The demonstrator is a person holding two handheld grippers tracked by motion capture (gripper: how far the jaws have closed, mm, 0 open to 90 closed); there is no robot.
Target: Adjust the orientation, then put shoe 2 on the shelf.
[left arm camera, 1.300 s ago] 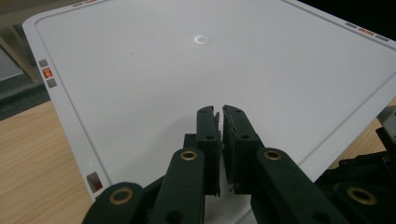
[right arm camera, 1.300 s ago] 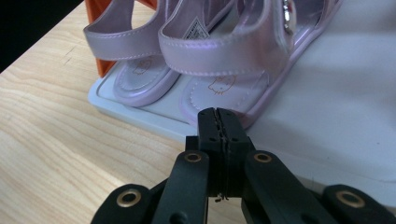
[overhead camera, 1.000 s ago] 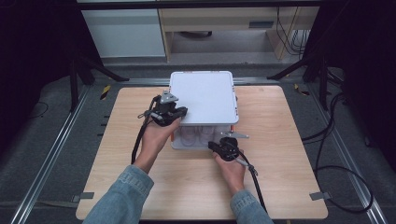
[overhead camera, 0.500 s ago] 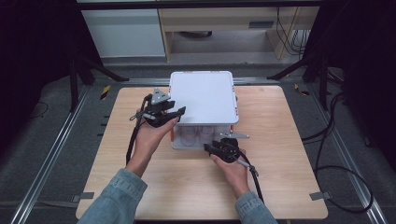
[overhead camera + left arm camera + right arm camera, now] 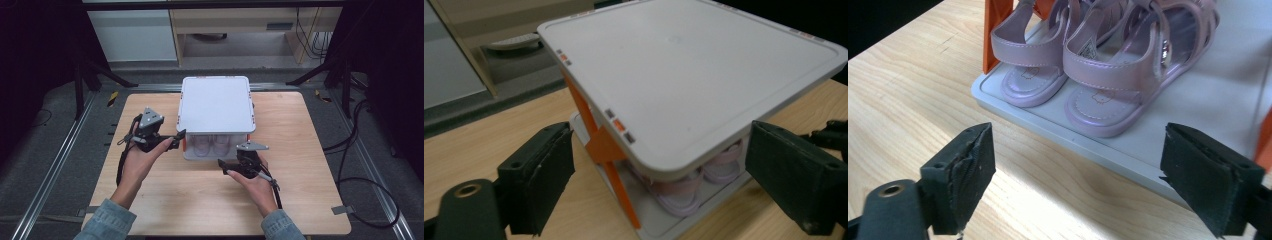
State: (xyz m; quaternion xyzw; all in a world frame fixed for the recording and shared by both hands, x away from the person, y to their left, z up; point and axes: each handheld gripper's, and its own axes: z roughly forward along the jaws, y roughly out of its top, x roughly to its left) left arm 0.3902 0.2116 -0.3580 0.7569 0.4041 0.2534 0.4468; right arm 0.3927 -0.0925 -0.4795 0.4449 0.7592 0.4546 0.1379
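Sandals (image 5: 1108, 65), apparently two, one rack (image 5: 216, 105), left gripper (image 5: 176, 140) and right gripper (image 5: 226, 167) just spread, empty.

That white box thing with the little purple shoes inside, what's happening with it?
A person holds a gripper in each hand at a small white shoe rack on the wooden table. A pair of purple sandals sits on its bottom shelf. The left gripper is at the rack's left side, the right gripper in front. Both grippers' jaws have just been opening, with nothing between them.

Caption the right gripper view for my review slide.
Right gripper, jaws just opened and empty, faces pink sandals on the rack's grey bottom shelf, above the wooden table.
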